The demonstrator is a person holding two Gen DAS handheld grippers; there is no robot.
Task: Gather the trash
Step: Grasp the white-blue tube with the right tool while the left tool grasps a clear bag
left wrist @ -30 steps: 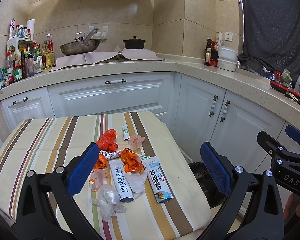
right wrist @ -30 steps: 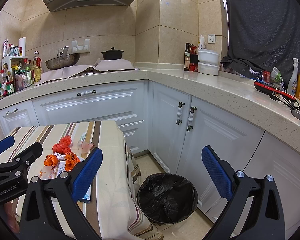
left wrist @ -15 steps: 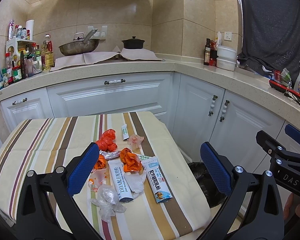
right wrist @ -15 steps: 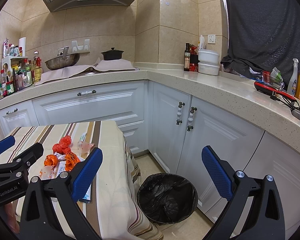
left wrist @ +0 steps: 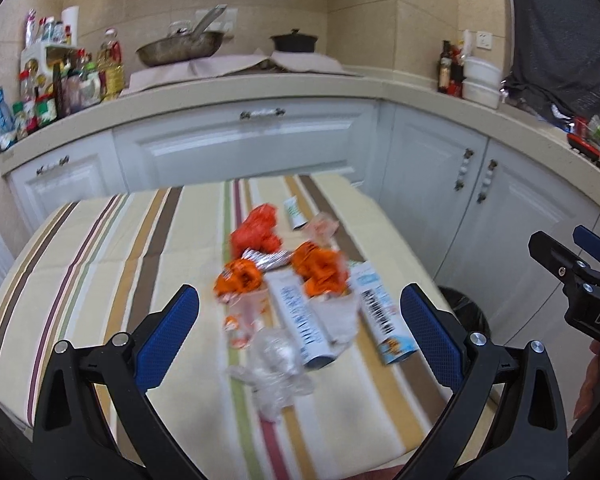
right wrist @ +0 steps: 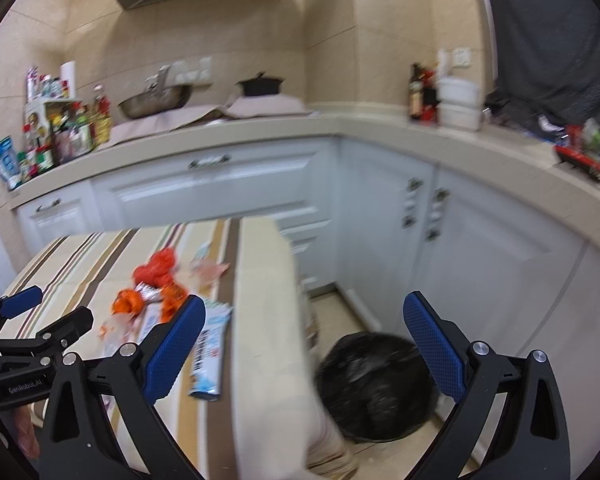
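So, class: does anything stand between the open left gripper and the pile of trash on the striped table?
Nothing visible does. The left gripper is open above the striped table, and the crumpled clear plastic at the pile's near edge lies directly ahead of it.

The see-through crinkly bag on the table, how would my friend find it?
Look at the striped tablecloth and its pile of trash. The clear plastic bag lies at the pile's near end, just below the white tube. Unlike the orange wrappers, it has no color.
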